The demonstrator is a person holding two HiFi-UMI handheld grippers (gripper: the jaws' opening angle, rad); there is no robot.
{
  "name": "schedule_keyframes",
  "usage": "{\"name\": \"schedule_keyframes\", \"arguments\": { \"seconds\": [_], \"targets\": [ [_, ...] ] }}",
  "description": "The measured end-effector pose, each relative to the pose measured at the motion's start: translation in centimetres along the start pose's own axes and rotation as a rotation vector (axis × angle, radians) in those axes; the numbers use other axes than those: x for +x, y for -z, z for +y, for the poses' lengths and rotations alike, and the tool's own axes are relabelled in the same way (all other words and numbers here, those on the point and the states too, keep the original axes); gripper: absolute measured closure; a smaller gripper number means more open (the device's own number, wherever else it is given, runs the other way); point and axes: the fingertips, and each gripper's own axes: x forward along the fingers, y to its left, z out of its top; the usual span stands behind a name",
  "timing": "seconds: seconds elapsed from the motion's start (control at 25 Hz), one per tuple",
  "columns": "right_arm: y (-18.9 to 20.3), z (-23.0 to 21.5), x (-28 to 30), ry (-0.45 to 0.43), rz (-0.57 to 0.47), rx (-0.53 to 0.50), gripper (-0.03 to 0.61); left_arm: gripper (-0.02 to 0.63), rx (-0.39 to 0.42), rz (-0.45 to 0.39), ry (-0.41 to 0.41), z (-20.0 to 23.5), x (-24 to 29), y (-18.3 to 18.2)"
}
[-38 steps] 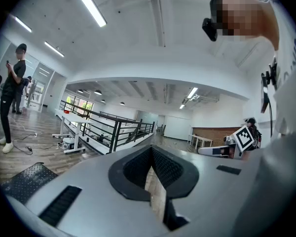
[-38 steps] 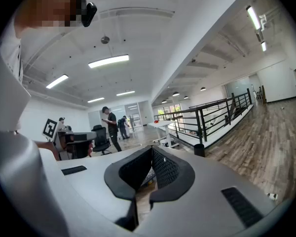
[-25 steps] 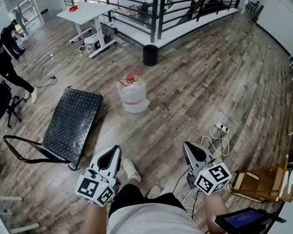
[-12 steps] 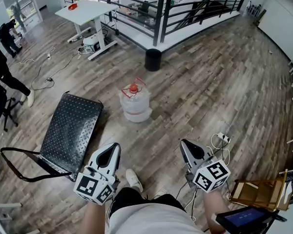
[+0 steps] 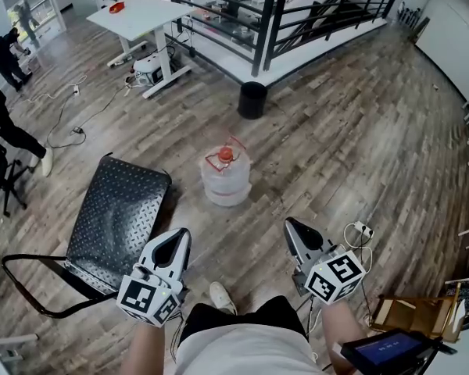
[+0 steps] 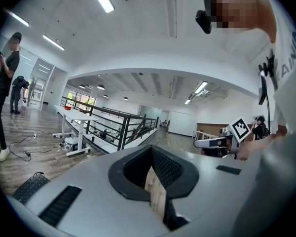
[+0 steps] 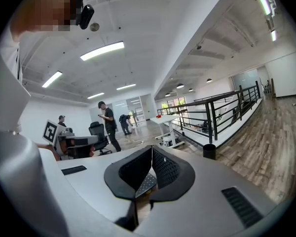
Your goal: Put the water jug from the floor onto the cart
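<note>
The water jug (image 5: 227,181), clear with a red cap and a handle, stands upright on the wooden floor ahead of me. To its left lies the cart (image 5: 117,213), a black diamond-plate platform whose handle is folded toward me. My left gripper (image 5: 177,242) and right gripper (image 5: 292,230) are held low in front of my body, pointing toward the jug and well short of it. Both are shut with nothing in them. In the left gripper view (image 6: 151,149) and the right gripper view (image 7: 151,149) the pads meet at their tips. The jug shows in neither gripper view.
A black bin (image 5: 252,100) stands behind the jug, near a black railing (image 5: 297,6). A white desk (image 5: 141,14) is at the back left. Cables and a power strip (image 5: 359,230) lie on the floor at right, by a wooden frame (image 5: 414,312). People (image 5: 0,108) stand at the left.
I have walked toward the jug and cart, and both sit lower and nearer in the head view. Both grippers came along with me and stayed shut.
</note>
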Motion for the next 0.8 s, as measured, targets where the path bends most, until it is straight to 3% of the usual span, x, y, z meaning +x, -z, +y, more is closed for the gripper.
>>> {"name": "schedule_keyframes", "arguments": {
  "seconds": [0.44, 0.8],
  "targets": [
    [-1.9, -2.5, 7.9, -0.053, 0.022, 0.006, 0.577, 0.615, -0.027, -0.001, -0.038, 4.7, 4.1, -1.3],
    [-3.5, -9.4, 16.1, -0.171, 0.06, 0.004, 0.577, 0.615, -0.068, -0.011, -0.142, 7.3, 12.5, -1.9]
  ]
}}
